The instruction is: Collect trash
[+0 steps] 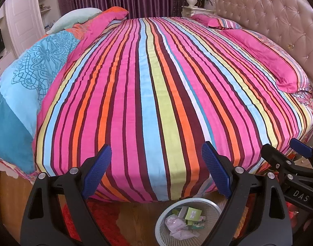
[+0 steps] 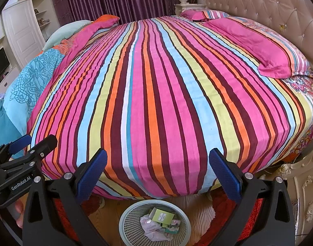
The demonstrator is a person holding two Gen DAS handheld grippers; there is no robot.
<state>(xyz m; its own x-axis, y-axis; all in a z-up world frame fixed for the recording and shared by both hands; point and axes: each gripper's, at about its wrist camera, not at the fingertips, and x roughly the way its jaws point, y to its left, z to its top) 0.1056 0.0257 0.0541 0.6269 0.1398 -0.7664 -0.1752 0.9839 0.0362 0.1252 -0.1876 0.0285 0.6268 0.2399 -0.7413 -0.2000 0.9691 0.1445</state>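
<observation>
A grey mesh wastebasket (image 1: 212, 210) stands on the wood floor at the foot of the bed; it also shows in the right wrist view (image 2: 127, 223). It holds crumpled pale wrappers (image 1: 178, 226) (image 2: 151, 228) and a green box (image 1: 193, 213) (image 2: 163, 215). My left gripper (image 1: 156, 153) is open and empty, above the basket and over the bed edge. My right gripper (image 2: 157, 161) is open and empty, beside the left one. Each gripper shows in the other's view: the right one (image 1: 287, 147) and the left one (image 2: 36, 140).
A bed with a striped sheet (image 1: 156, 82) fills the view. Pink pillows (image 1: 265, 57) lie by the tufted headboard (image 1: 279, 10). A blue and turquoise quilt (image 1: 29, 67) is piled at the left. A red rug (image 1: 74, 221) lies on the floor. A white cabinet (image 1: 23, 14) stands far left.
</observation>
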